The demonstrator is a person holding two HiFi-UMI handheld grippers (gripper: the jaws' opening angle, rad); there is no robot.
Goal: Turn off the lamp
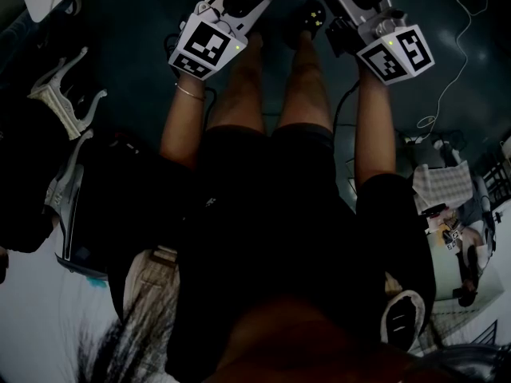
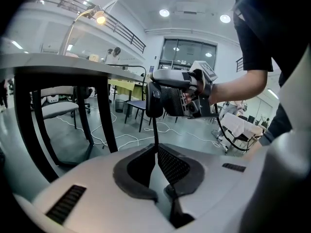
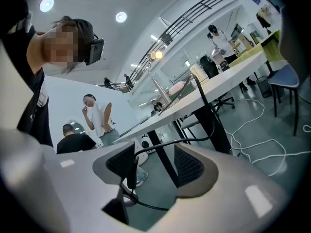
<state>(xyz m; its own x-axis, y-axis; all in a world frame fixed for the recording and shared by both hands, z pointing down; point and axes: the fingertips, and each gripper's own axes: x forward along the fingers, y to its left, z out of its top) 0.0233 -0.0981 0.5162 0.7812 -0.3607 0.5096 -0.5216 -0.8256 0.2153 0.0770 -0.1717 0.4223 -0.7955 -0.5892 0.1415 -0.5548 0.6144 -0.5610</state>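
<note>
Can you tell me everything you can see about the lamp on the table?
The lamp is lit: its small head glows warm yellow atop a thin, curved stem. It stands on the pale table, and nothing touches its head. A black cord hanging from the table may be its own.

A grey-topped table [image 2: 58,69] on black legs is filling the left of the left gripper view, and a lit lamp [image 2: 99,17] is standing on it toward the upper left. Below it, the grey floor [image 2: 63,144] is stretching toward the centre of the frame, with white cables [image 2: 131,139] lying loose across it beyond the legs.
</note>
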